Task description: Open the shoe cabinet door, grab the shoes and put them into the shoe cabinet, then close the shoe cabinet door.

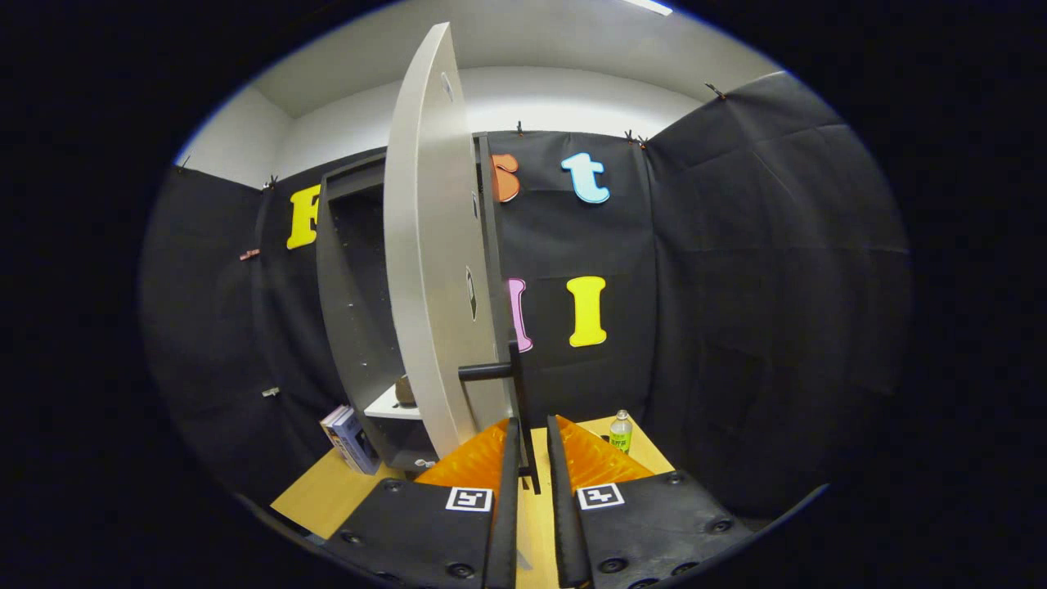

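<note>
The dark shoe cabinet (352, 311) stands against the booth wall with its pale door (425, 270) swung out, almost edge-on to me. A brown shoe (405, 391) rests on a white shelf (388, 406) low inside the cabinet, partly hidden by the door. From the door's lower edge a black handle (515, 384) sticks out: a short post with an upright bar. My gripper (532, 442) is narrowed around that bar, which runs down between the two fingers (509, 474), closer to the left one.
The cabinet sits on a yellow tabletop (327, 491). A few books (350, 438) lean against its left foot. A small green-labelled bottle (621, 431) stands to the right, just beyond the right finger. Black cloth walls close in on all sides.
</note>
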Motion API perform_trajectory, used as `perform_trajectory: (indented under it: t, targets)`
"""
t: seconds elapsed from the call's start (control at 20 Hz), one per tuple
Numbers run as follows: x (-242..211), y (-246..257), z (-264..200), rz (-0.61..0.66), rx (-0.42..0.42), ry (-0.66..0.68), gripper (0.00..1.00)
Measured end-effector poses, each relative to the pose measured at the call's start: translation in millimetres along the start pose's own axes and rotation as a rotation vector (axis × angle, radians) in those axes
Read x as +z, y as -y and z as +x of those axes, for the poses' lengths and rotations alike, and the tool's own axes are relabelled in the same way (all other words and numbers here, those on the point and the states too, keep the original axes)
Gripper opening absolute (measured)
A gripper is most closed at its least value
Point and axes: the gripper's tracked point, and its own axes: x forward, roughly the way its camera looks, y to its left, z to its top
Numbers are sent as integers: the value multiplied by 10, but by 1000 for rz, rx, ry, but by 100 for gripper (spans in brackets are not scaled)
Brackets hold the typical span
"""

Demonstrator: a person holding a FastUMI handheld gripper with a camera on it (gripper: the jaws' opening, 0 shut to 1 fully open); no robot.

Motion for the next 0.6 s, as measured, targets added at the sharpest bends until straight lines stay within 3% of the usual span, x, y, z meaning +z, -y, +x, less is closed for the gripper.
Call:
perform_trajectory:
  t: [0.25,0.55,0.6]
  targets:
    - [-10,28,-15,-52,-91,12,22]
    - [-17,-200,-506,-25,-100,4,23]
    - [-54,-316,-570,-19,-82,-13,32]
